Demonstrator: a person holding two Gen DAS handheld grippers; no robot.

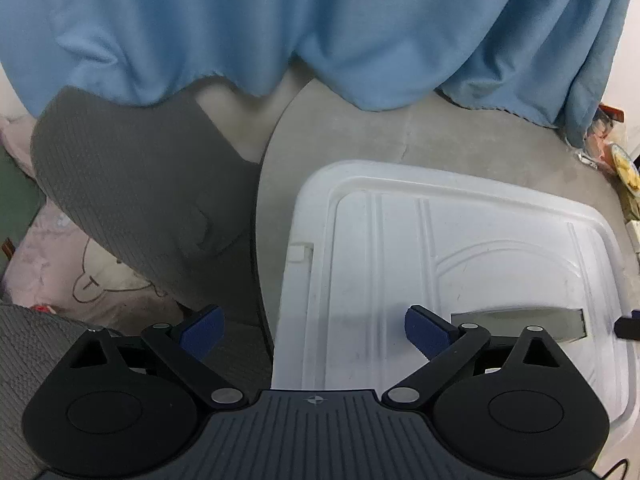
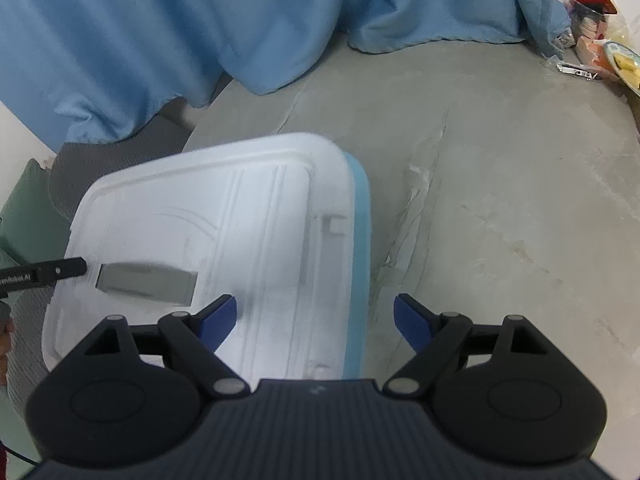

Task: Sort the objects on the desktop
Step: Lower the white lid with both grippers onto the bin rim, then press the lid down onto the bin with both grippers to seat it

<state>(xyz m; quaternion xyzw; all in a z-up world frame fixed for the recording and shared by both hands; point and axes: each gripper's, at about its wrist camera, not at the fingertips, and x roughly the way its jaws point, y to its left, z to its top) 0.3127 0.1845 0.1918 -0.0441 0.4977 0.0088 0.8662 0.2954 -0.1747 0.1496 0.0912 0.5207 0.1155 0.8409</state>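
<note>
Both tongs hang open with nothing between their blue pads. The left tongs (image 1: pixel 314 330) straddle the box's left edge: the left pad sits out over the gap beside the table, the right pad over the white lid (image 1: pixel 460 264). The right tongs (image 2: pixel 316 322) mirror that at the opposite edge, the left pad over the lid (image 2: pixel 208 232) and the right pad over bare table (image 2: pixel 500 200), with the blue box (image 2: pixel 358 264) showing as a strip under the lid's right rim.

The box lies directly ahead of and below both tongs, one long side under each, so neither hand is clearly nearer; they sit at opposite sides of it. The lid's handle slot (image 1: pixel 520 322) lies just right of the left tongs' right pad, and in the right wrist view the same slot (image 2: pixel 146 282) lies just left of the right tongs' left pad, its long axis running across between the two. The dark tip of each tool shows at the edge of the other's view.

The lid rests closed on the box. A few small packets and a plate (image 2: pixel 622 62) lie far ahead and right of the right tongs, at the table's far corner, near the blue curtain (image 2: pixel 180 40). With the lid on, this would suit either a box about to be opened or one shut again after sorting; the pictures do not settle which.
</note>
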